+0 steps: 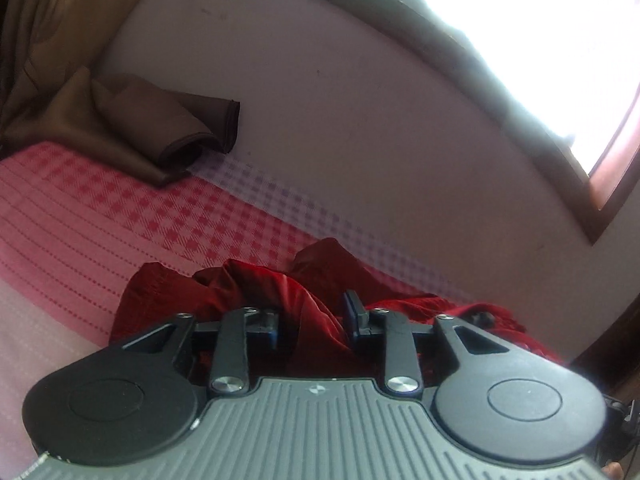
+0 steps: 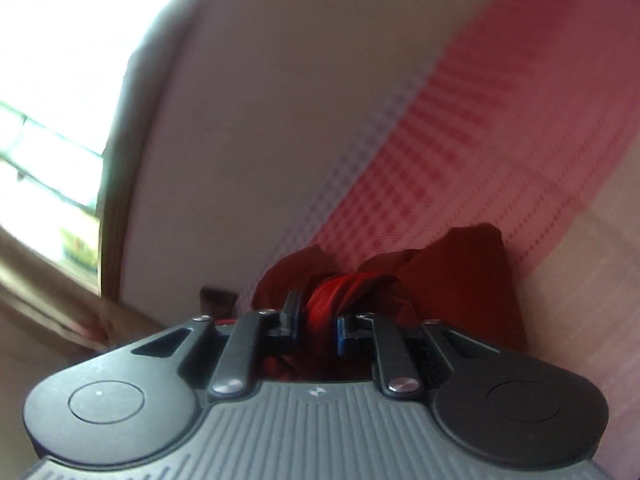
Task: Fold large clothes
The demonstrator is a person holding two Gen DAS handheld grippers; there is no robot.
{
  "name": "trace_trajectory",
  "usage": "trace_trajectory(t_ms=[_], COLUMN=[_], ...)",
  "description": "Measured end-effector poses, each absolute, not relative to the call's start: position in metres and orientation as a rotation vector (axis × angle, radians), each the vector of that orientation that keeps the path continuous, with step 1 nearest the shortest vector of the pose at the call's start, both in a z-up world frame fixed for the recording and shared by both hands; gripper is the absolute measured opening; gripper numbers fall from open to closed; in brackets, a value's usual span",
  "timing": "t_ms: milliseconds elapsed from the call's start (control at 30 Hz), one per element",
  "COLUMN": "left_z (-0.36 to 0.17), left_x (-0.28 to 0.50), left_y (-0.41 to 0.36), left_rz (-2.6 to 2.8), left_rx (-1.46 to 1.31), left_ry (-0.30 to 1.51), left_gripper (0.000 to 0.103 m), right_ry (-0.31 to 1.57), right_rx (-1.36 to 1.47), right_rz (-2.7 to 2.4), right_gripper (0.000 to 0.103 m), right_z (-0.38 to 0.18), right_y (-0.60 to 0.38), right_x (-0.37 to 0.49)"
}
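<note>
While the garment is bunched: neither arm is nearer, both claws are right on it
red garment [image 1: 248, 280]: crumpled heap on the bed [image 1: 100, 220], directly ahead of and under both claws, close to the wall [image 1: 320, 100] side
same heap, right wrist view: red garment [image 2: 460, 264] rises just past the fingertips, checked bed [image 2: 520, 100] behind it
left claw [image 1: 314, 312]: jaws apart, a fold of red fabric runs up between them; the near pad shows a dark gap to the cloth, so I read it as not gripping
right claw [image 2: 318, 312]: jaws narrowly apart, a twisted rope of red fabric fills most of the gap; can't tell whether the pads are pressing it
long axis: none readable, no hem, sleeve or corner visible, just folds
free space: open bed runs away from the wall, to the left in the left wrist view; wall blocks the other side
brown cloth [image 1: 172, 120]: folded, well apart from the heap at the far end of the bed, not in the way
step (judgement): early, nothing laid flat yet
next move needs (judgement): find two edge points and spread the heap toward open bed
risk (judgement): grabbing mid-fabric keeps the twist in
</note>
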State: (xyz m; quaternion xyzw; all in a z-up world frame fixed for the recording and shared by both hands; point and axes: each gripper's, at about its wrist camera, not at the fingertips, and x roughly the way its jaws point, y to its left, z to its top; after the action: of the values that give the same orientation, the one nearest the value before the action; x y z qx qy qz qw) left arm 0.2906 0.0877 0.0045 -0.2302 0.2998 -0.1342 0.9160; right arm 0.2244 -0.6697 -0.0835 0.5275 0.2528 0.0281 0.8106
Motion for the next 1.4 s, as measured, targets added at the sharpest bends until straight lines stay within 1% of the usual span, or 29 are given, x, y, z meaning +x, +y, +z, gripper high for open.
trace_trajectory(t_ms=[67,100,133,167,200,233,267,333,400,467,500,533,567,600,633,667,767,867,967,1067,1133,1267,1400], left_z=[0.004,0.004,0.005,0.006,0.007,0.008,0.010,0.019,0.027,0.032,0.033,0.034,0.034,0.033,0.030,0.025,0.013,-0.001,-0.022,-0.046,-0.051,-0.062,-0.061], left_x=[0.289,0.288,0.284,0.281,0.280,0.276,0.270,0.258,0.251,0.247,0.245,0.245,0.246,0.249,0.251,0.256,0.278,0.312,0.332,0.342,0.340,0.341,0.339], left_y=[0.089,0.089,0.090,0.090,0.090,0.089,0.088,0.082,0.074,0.066,0.060,0.050,0.040,0.028,0.019,0.009,-0.009,-0.015,-0.016,-0.006,-0.001,0.000,0.003], left_rz=[-0.290,-0.301,-0.309,-0.310,-0.314,-0.327,-0.317,-0.268,-0.292,-0.335,-0.352,-0.372,-0.385,-0.396,-0.401,-0.390,-0.359,-0.311,-0.252,-0.235,-0.236,-0.234,-0.241], left_rx=[-0.480,-0.488,-0.498,-0.503,-0.505,-0.501,-0.485,-0.416,-0.344,-0.315,-0.290,-0.247,-0.203,-0.154,-0.122,-0.089,-0.043,-0.014,0.023,-0.034,-0.058,-0.076,-0.098], left_ry=[0.610,0.603,0.591,0.581,0.569,0.550,0.512,0.424,0.390,0.386,0.386,0.394,0.407,0.429,0.448,0.468,0.493,0.493,0.558,0.623,0.608,0.616,0.622], left_gripper=[0.042,0.053,0.063,0.067,0.078,0.097,0.102,0.103,0.103,0.099,0.093,0.079,0.068,0.043,0.029,0.028,0.028,0.028,0.028,0.027,0.027,0.027,0.027], right_ry=[0.498,0.472,0.448,0.425,0.398,0.370,0.340,0.285,0.259,0.255,0.279,0.305,0.329,0.360,0.394,0.420,0.463,0.468,0.512,0.572,0.596,0.609,0.615], right_rx=[1.223,1.242,1.234,1.209,1.156,1.096,1.034,0.921,0.864,0.786,0.684,0.585,0.496,0.401,0.308,0.229,0.081,-0.013,-0.078,-0.062,-0.007,-0.024,0.002], right_rz=[0.078,0.084,0.092,0.101,0.099,0.088,0.069,0.041,0.070,0.141,0.161,0.165,0.170,0.182,0.182,0.169,0.137,0.112,0.080,0.072,0.077,0.042,0.024], right_gripper=[0.030,0.033,0.041,0.050,0.054,0.056,0.057,0.060,0.060,0.060,0.060,0.054,0.039,0.029,0.016,0.012,0.010,0.010,0.010,0.009,0.008,0.007,0.006], right_z=[-0.093,-0.093,-0.090,-0.084,-0.075,-0.065,-0.055,-0.035,-0.020,-0.007,0.001,0.006,0.008,0.008,0.007,0.005,-0.006,-0.011,-0.024,-0.048,-0.062,-0.077,-0.088], right_y=[-0.677,-0.679,-0.680,-0.679,-0.677,-0.673,-0.668,-0.661,-0.655,-0.641,-0.625,-0.609,-0.593,-0.574,-0.557,-0.542,-0.518,-0.514,-0.515,-0.525,-0.529,-0.516,-0.519], right_x=[0.222,0.219,0.214,0.209,0.204,0.198,0.191,0.179,0.173,0.170,0.171,0.174,0.177,0.183,0.190,0.197,0.225,0.247,0.271,0.287,0.291,0.299,0.304])
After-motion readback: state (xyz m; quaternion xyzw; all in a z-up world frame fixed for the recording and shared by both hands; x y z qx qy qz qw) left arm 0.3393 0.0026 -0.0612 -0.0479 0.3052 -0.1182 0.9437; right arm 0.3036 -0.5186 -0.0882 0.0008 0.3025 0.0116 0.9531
